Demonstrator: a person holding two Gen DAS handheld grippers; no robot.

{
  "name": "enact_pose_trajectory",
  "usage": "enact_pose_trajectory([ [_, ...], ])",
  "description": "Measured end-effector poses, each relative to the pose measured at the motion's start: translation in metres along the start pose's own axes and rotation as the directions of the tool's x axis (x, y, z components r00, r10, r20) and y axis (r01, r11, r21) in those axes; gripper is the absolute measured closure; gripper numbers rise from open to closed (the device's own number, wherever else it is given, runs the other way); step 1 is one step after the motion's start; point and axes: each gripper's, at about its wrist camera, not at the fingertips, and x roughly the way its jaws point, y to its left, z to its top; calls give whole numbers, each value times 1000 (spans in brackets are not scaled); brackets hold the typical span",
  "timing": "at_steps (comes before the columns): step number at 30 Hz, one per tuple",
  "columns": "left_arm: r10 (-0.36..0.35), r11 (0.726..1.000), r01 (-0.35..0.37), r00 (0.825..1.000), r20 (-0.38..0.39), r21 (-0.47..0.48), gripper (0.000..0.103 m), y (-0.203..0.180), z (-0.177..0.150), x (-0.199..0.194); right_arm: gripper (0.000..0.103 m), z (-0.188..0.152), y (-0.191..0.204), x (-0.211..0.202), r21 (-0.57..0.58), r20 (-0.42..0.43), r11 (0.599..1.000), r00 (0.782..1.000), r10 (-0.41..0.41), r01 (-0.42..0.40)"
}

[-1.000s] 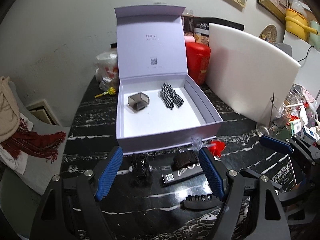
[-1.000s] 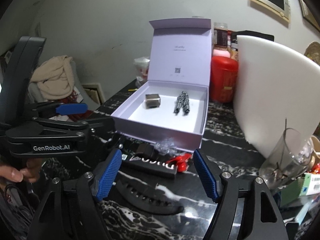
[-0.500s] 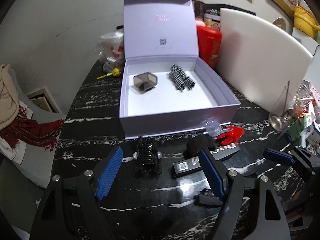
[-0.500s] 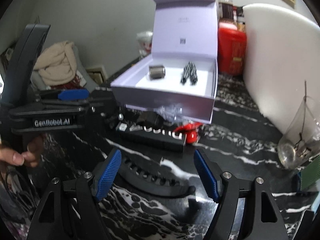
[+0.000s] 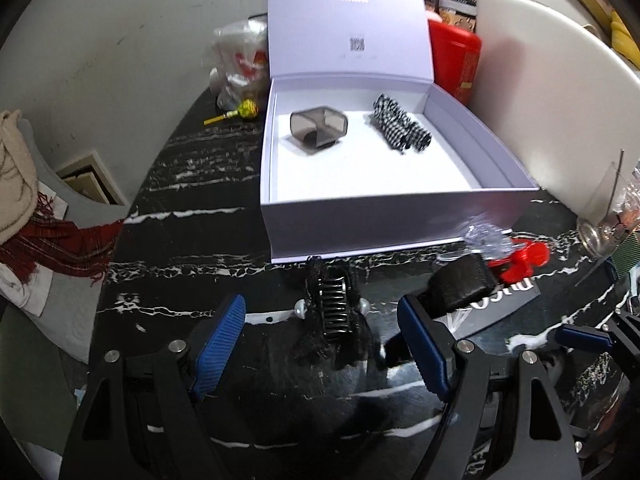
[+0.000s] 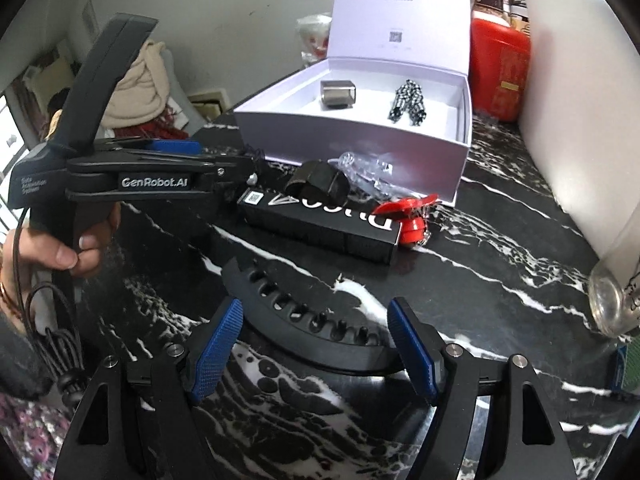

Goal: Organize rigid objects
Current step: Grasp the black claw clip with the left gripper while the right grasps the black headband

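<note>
My left matte-black two-finger gripper: angular plastic frames with triangular cut-outs, silver screw heads at the pivots, ribbed blue rubber pads on the inner faces. My right matte-black two-finger gripper: same build, blue pads cross-hatched. From the right camera the left unit shows side-on, white "GenRobot.AI" lettering on its body, smaller white text on the dark grey handle block, curved dark fin above. Thin black cable, coiled bundle below the hand. Floral-print fabric at lower left.
</note>
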Motion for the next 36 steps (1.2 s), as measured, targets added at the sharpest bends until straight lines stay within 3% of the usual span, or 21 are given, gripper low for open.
enact_pose_trajectory([
  [6, -4, 1000, 4, 1000, -11, 2, 25, 2, 2, 12, 28, 3, -4, 6, 6, -10, 1000, 999, 31, -31],
  [10, -51, 999, 51, 997, -55, -2, 36, 2, 1, 21, 29, 3, -3, 8, -8, -15, 999, 999, 31, -31],
  [16, -34, 999, 35, 998, -51, 17, 45, 0, -1, 28, 42, 2, -4, 12, 13, -22, 998, 997, 67, -67],
  [20, -44, 998, 46, 998, -44, 32, 60, -1, 1, 28, 60, 6, -8, 13, 49, -26, 995, 996, 90, -89],
  [28, -55, 998, 57, 997, -59, 17, 60, 4, -8, 18, 64, 4, -13, 6, 89, -2, 996, 1000, 24, -24],
  [36, -103, 995, 101, 991, -90, -26, 60, 6, -30, -2, 62, -12, -18, -3, 144, 16, 989, 999, 38, -40],
])
